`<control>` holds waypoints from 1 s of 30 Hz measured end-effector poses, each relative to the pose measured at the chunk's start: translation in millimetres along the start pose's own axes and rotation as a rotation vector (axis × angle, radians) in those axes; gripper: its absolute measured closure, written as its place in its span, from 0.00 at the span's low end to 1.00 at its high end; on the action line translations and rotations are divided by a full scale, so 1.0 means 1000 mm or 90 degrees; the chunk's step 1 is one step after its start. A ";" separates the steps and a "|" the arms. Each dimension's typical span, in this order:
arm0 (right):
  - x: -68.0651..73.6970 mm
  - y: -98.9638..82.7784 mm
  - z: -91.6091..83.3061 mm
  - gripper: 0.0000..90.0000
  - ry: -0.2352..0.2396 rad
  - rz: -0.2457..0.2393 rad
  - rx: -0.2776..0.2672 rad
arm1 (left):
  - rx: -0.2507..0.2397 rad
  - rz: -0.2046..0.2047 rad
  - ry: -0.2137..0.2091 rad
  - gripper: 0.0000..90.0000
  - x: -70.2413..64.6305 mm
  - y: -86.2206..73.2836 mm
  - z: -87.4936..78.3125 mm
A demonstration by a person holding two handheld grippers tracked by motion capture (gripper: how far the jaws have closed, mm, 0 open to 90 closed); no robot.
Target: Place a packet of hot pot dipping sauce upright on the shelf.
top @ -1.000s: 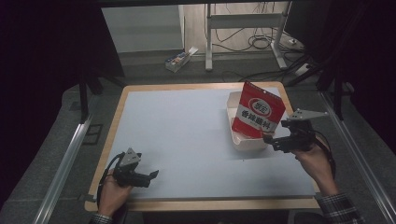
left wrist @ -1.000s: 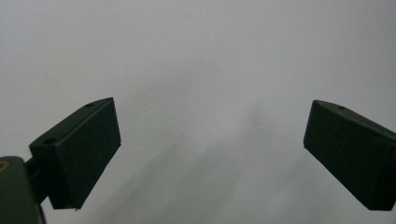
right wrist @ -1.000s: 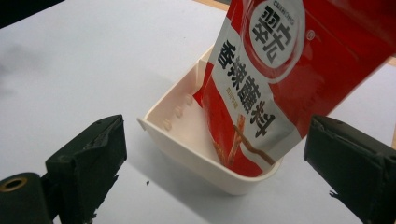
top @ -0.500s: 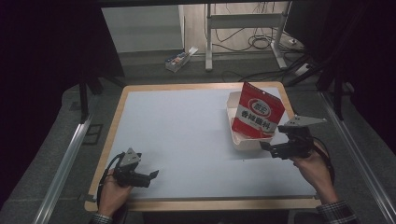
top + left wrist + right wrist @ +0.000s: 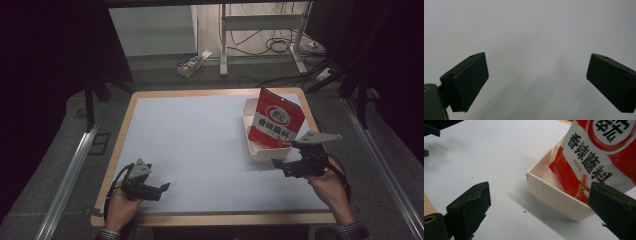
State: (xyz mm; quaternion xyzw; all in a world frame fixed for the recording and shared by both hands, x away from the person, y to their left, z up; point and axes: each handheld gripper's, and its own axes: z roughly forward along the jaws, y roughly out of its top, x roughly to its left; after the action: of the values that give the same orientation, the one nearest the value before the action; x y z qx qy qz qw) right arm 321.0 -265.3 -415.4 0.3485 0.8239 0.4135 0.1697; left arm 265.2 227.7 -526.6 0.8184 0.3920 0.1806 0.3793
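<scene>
On the table (image 5: 200, 140), toward its far right corner, I see the tray (image 5: 260, 150) holding the red pouch (image 5: 276, 120), which stands propped up, long axis rising and leaning away from me, printed face toward me. My right gripper (image 5: 280, 167) sits just this side of the tray, jaws spread and empty. My left gripper (image 5: 162, 189), also spread and empty, is well apart.

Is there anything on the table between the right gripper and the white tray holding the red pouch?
Nothing but bare table: the right gripper view shows only a tiny dark speck between the right gripper and the white tray.
</scene>
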 end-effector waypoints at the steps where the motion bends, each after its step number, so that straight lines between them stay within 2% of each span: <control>1: 0.001 -0.001 0.001 0.04 0.002 0.001 0.000 | 0.002 0.002 0.000 0.04 0.000 0.000 0.000; 11: 0.014 -0.018 0.020 0.02 0.008 -0.004 0.012 | 0.002 0.003 -0.002 0.04 0.000 0.000 0.000; 18: 0.020 -0.030 0.029 0.02 0.012 -0.005 0.000 | 0.001 0.004 -0.001 0.05 0.000 0.000 0.000; 22: 0.024 -0.037 0.034 0.02 0.015 -0.016 0.000 | 0.001 0.006 0.000 0.05 0.000 0.000 0.000; 26: 0.029 -0.042 0.037 0.02 0.003 -0.038 0.004 | 0.001 0.008 0.001 0.05 0.000 0.000 0.000; 30: 0.031 -0.046 0.041 0.02 0.005 -0.039 0.006 | 0.001 0.008 0.001 0.05 0.000 0.000 0.000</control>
State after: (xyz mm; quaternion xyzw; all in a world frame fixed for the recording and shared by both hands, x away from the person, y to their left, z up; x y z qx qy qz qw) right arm 302.7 -239.5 -476.6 0.3227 0.8367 0.4055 0.1773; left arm 264.9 228.0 -526.5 0.8213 0.3871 0.1832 0.3769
